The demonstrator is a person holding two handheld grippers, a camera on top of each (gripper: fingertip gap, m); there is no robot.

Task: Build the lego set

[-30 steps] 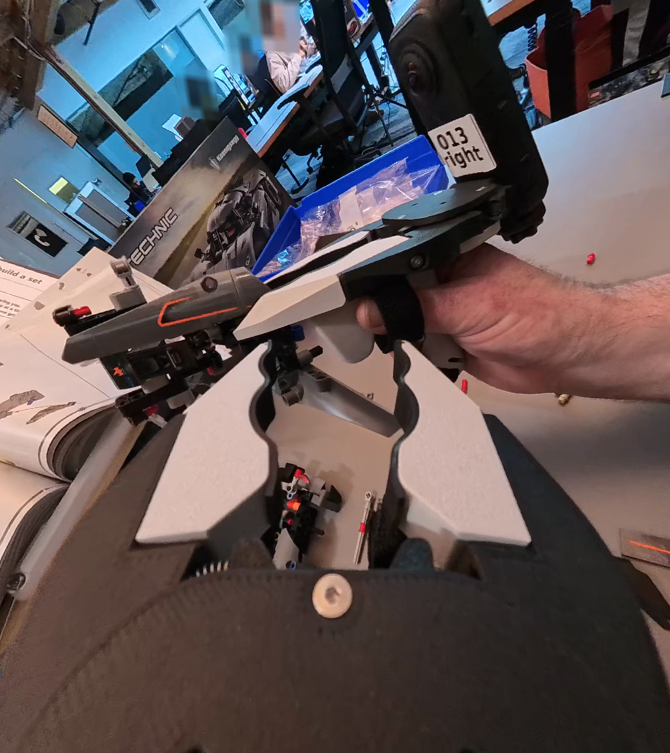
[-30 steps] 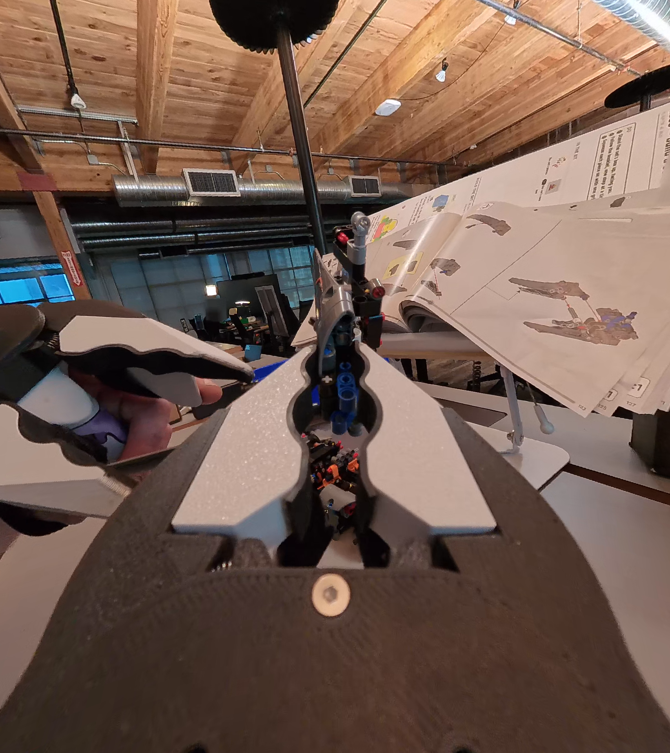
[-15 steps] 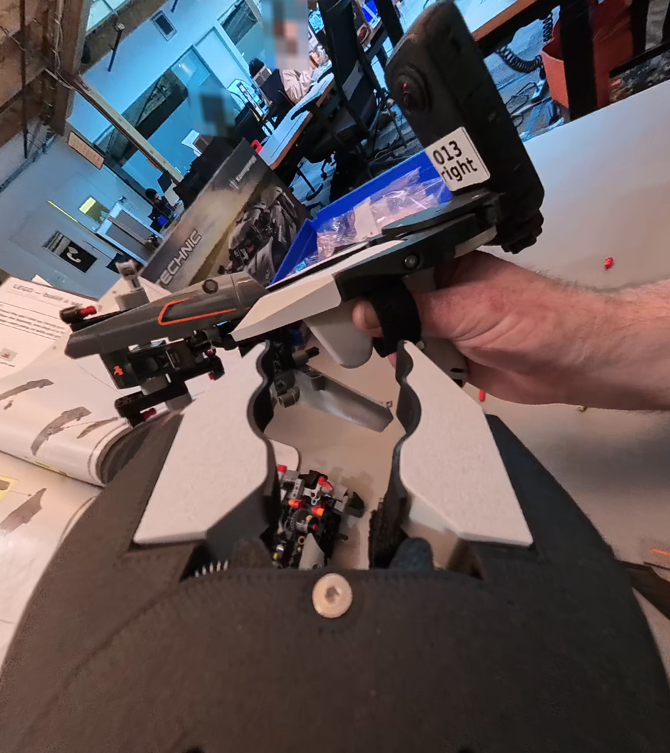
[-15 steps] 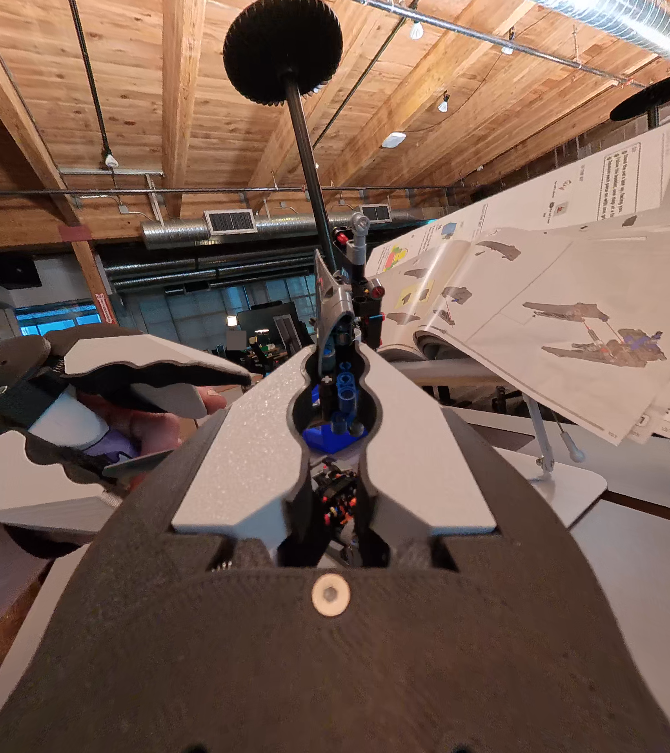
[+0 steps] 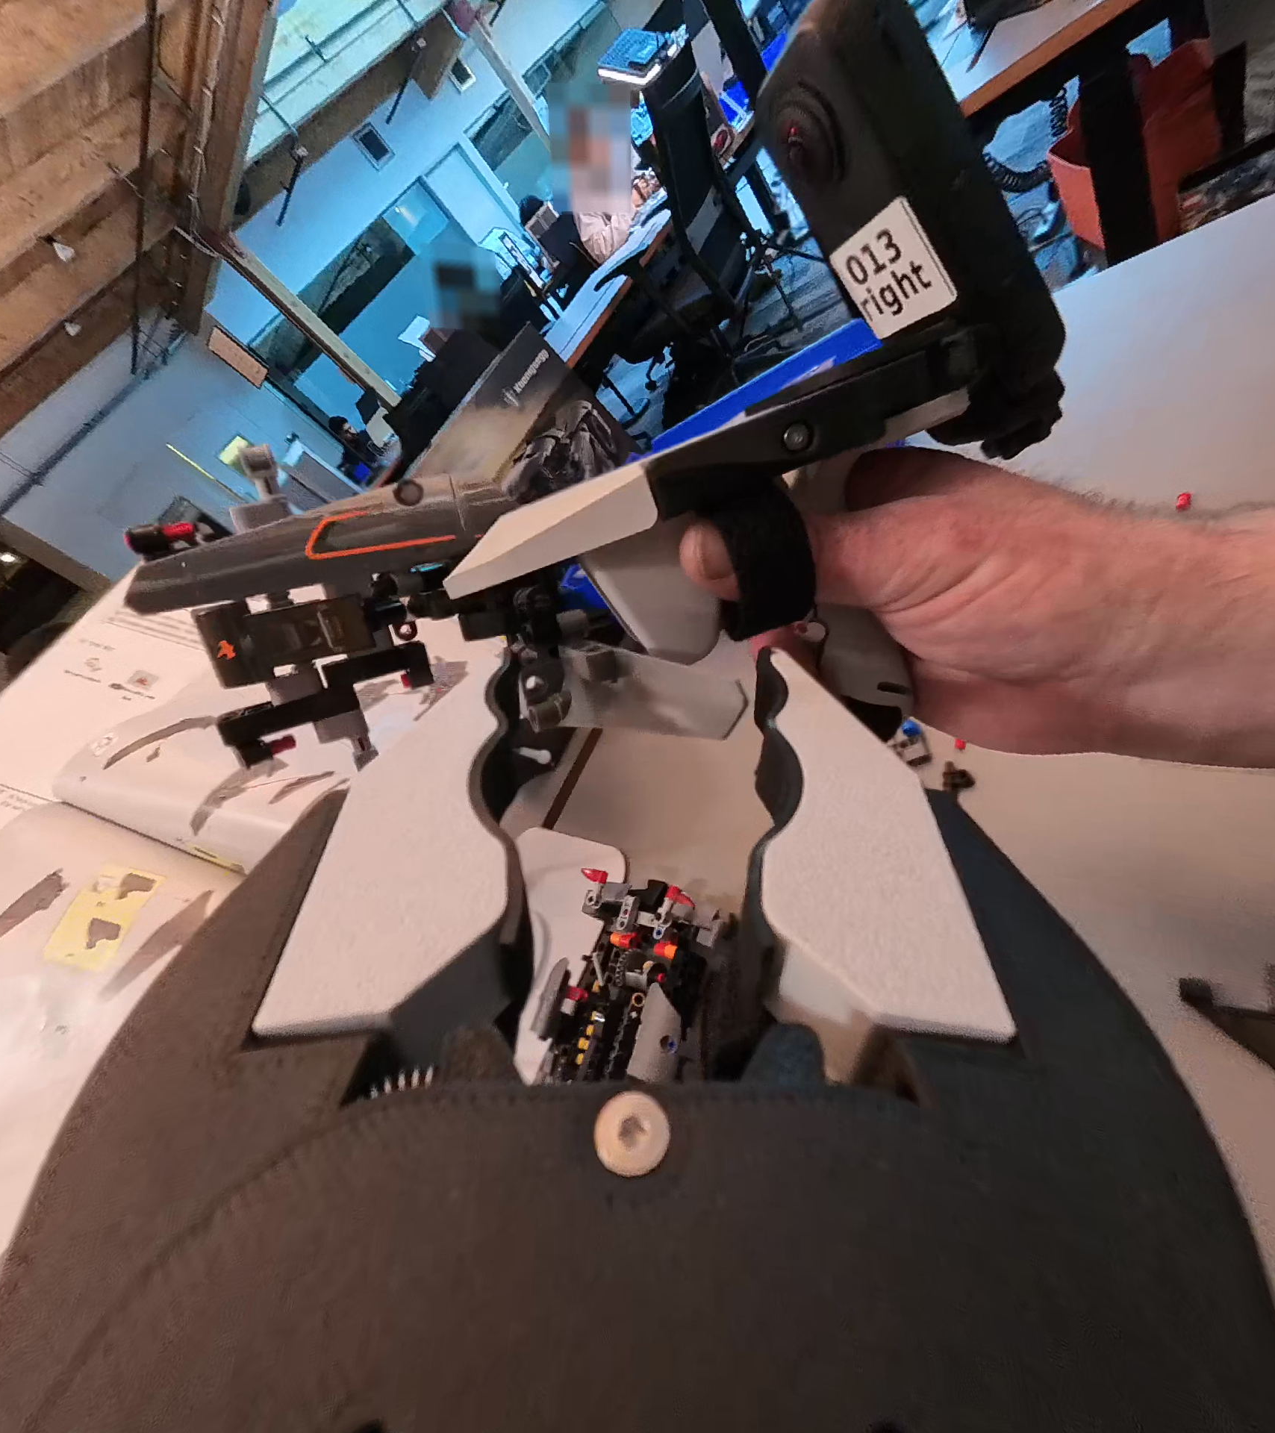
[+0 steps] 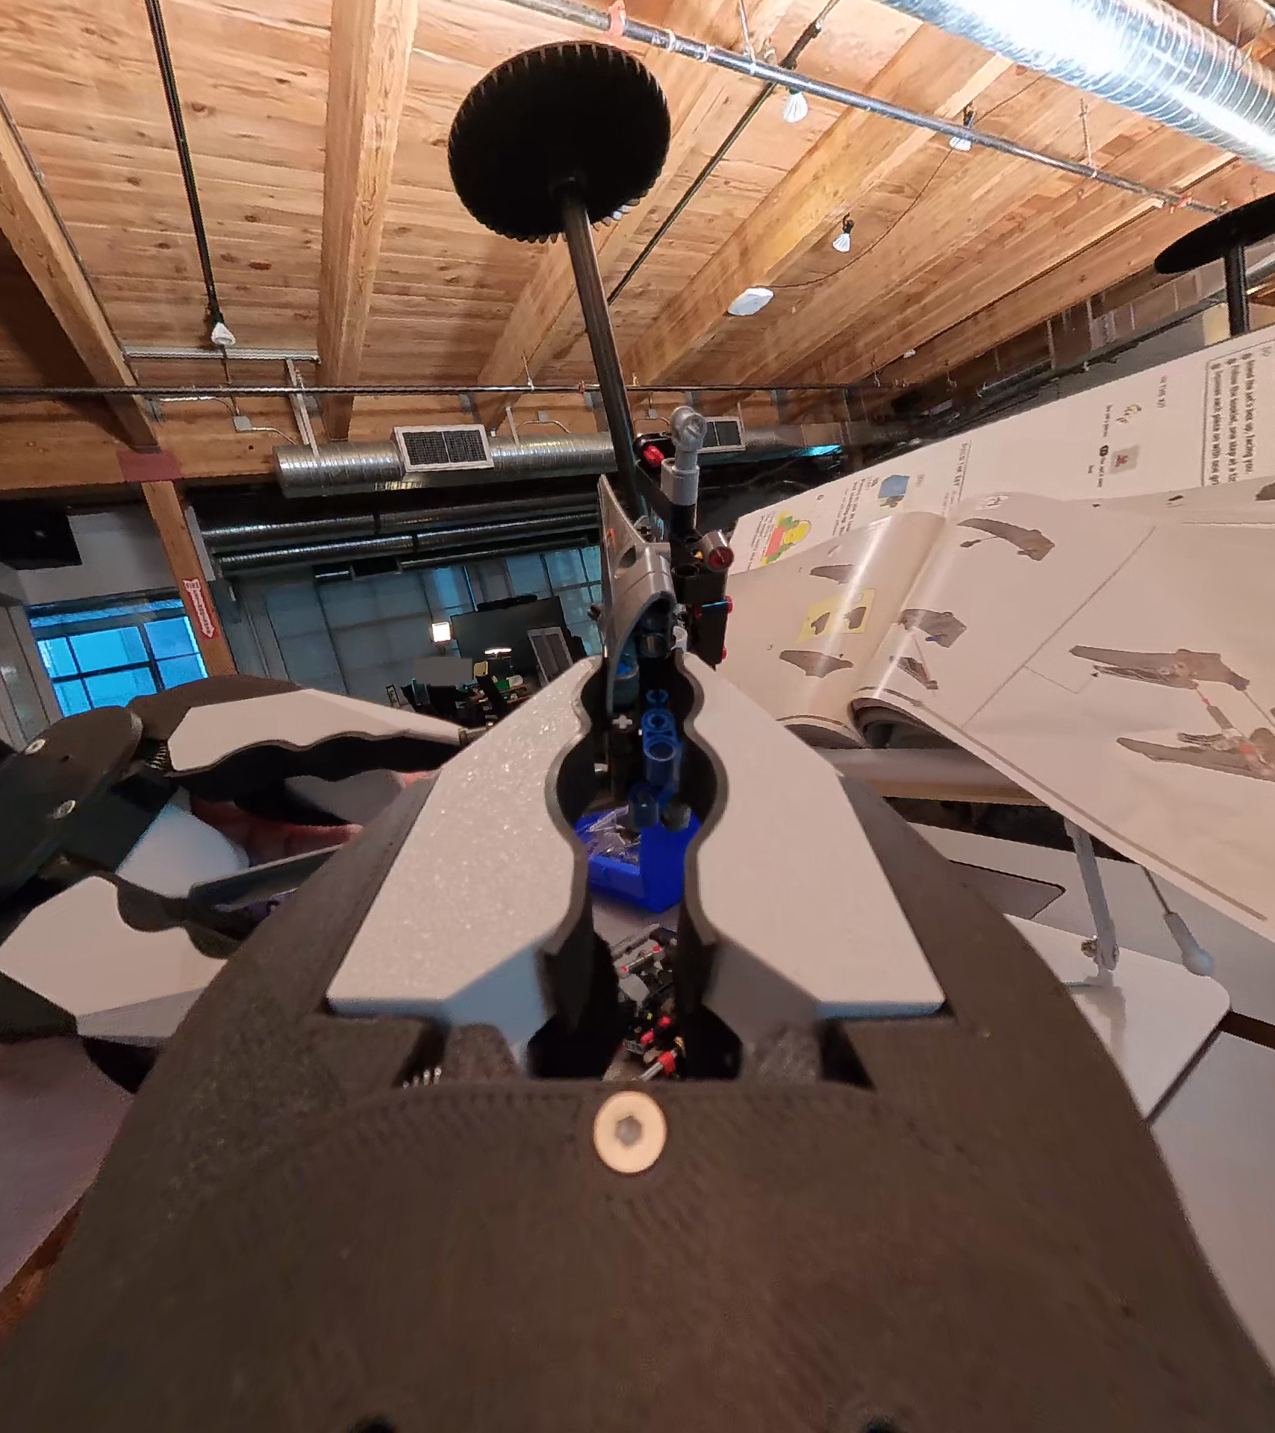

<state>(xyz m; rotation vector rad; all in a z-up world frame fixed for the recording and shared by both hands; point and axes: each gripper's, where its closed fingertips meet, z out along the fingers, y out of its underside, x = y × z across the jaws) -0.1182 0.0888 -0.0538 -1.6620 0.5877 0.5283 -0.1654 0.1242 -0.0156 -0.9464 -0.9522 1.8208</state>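
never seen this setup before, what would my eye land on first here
Most striking is the dark grey lego assembly with an orange outline, held in the air by the right gripper, whose fingers are shut on it. The left gripper sits open just below it, over an open instruction booklet on the white table.

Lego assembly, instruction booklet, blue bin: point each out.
Lego assembly (image 5: 309, 547): left wrist view, on its grey panel.
Instruction booklet (image 6: 1084, 620): right wrist view, on an open page.
Blue bin (image 6: 650, 872): right wrist view, on its front wall.
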